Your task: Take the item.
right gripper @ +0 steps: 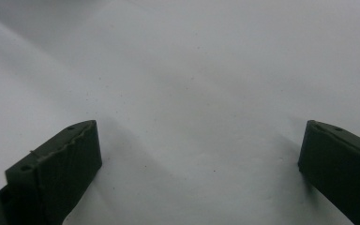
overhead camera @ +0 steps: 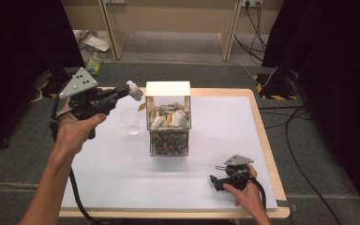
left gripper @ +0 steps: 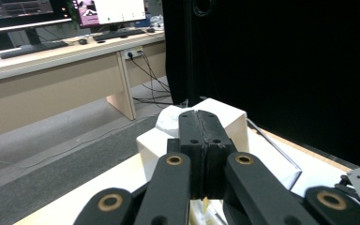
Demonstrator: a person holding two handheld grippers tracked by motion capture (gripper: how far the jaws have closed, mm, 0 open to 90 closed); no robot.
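A clear box [overhead camera: 168, 136] with a white lid [overhead camera: 167, 88] stands mid-table, packed with pale packets above and darker ones below. My left gripper [overhead camera: 125, 90] hovers just left of the lid, shut on a small white packet [overhead camera: 135, 90]. In the left gripper view the jaws [left gripper: 198, 115] are pressed together, with the white packet [left gripper: 168, 121] at their tip and the lid [left gripper: 225, 119] behind. A clear plastic cup [overhead camera: 131, 120] stands on the table beneath that gripper. My right gripper [overhead camera: 214, 182] rests on the table at the front right, open [right gripper: 199, 150] over bare white surface.
The white table cover [overhead camera: 122, 178] has a wooden edge [overhead camera: 267, 140]. Black curtains hang at both sides, and cables run across the floor at right [overhead camera: 300, 164]. A desk with monitors [left gripper: 51, 47] stands behind.
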